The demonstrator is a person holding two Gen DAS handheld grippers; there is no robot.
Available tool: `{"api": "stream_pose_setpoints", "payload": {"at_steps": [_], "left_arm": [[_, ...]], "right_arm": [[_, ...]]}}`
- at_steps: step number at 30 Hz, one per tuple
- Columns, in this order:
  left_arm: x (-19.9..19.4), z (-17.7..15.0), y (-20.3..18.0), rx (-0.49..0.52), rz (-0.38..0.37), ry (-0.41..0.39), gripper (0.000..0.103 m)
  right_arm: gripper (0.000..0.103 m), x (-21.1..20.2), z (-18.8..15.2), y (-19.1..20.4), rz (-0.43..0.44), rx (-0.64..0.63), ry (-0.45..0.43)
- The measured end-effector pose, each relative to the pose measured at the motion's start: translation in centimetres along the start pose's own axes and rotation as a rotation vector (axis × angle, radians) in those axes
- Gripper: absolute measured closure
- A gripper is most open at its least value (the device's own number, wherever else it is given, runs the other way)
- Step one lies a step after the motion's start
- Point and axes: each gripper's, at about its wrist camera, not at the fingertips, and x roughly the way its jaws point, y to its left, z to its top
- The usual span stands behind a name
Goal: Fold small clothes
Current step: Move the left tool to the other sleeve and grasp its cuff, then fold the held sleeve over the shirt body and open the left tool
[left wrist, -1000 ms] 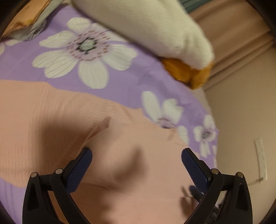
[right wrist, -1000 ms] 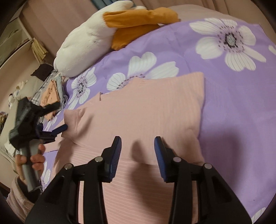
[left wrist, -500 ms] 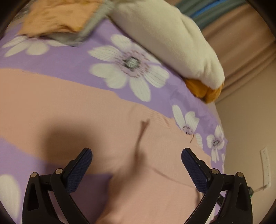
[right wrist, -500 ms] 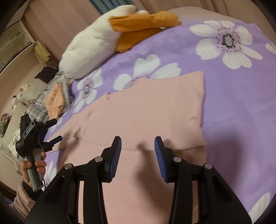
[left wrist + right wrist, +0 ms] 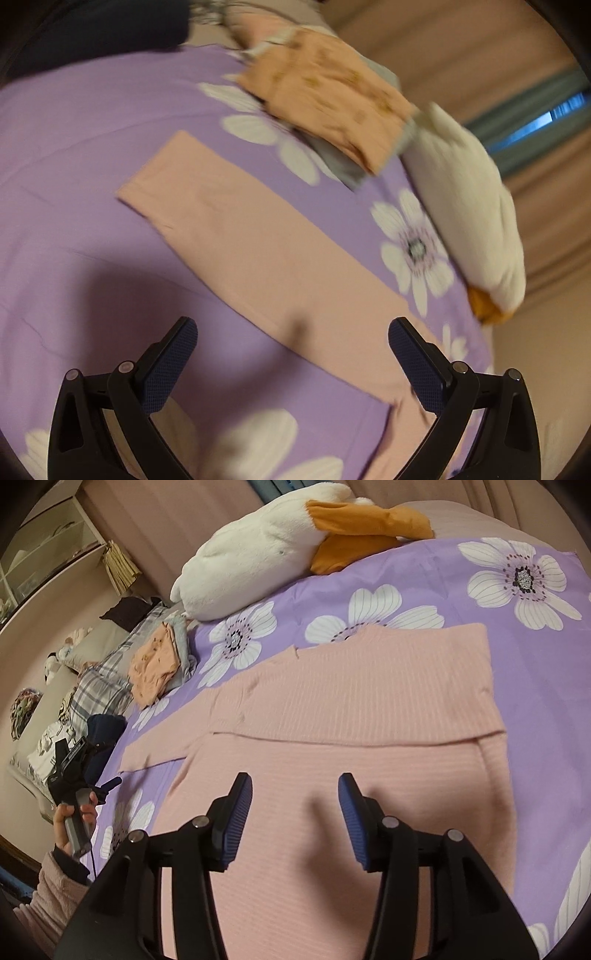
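Pink ribbed fabric fills the space under my right gripper (image 5: 295,808): the pink top (image 5: 332,709) lies flat on the purple flowered bedspread (image 5: 535,657), with one panel folded over across its middle so that a straight fold edge runs crosswise just ahead of my fingertips. My right gripper hangs above the lower part of the garment with its jaws apart and nothing between them. One sleeve (image 5: 236,236) stretches out sideways from the body of the top, and my left gripper (image 5: 291,354) hovers over it near where the sleeve joins the body, jaws spread wide and empty, the sleeve running away from the gripper toward its cuff on the bedspread. In the right wrist view my left hand (image 5: 75,812) is at the bed's edge, just beyond the sleeve's end. Beyond the top, a white plush goose (image 5: 258,554) with an orange bill lies at the far side of the bed, and a small stack of folded clothes (image 5: 155,664) sits beside it, well apart from the pink top.
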Motion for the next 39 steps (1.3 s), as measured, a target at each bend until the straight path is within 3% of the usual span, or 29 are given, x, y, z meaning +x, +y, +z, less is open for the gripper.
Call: {"api": "stream_pose_setpoints", "payload": {"at_steps": [5,9,18,20,22,25,28,33,39], "left_arm": [[1.2,1.8,3.8,-0.148,-0.098,-0.032,0.001],[1.4,2.7,4.8,-0.196,-0.159,-0.076,0.001],[2.8,5.0,5.0,-0.210,-0.139,-0.140,0.003],[3.2,5.4,5.0,-0.202,-0.106,-0.139,0.014],[3.6,5.7,5.3,-0.203,-0.071,-0.126,0.046],[3.9,5.7,6.3,-0.224,-0.040,-0.111,0.074],[3.8,5.6,6.8,-0.221,0.000,-0.109,0.092],[2.7,5.4,4.2,-0.123,0.090,-0.115,0.098],[1.0,4.3,-3.5,0.093,0.086,-0.127,0.098]], "right_arm": [[0.053,0.3,-0.4,0.5,-0.004,0.011,0.012],[0.053,0.5,-0.3,0.9,-0.009,0.006,0.010],[0.050,0.9,-0.4,1.8,0.010,0.008,0.012],[0.050,0.9,-0.5,1.8,0.001,0.002,0.015],[0.050,0.9,-0.5,1.7,-0.013,-0.001,0.017],[0.050,0.8,-0.6,1.4,-0.024,0.003,0.014],[0.050,0.8,-0.6,1.1,-0.030,0.011,0.017],[0.050,0.5,-0.6,0.9,-0.029,0.021,0.009],[0.050,-0.8,-0.7,0.0,-0.027,0.037,-0.014]]}}
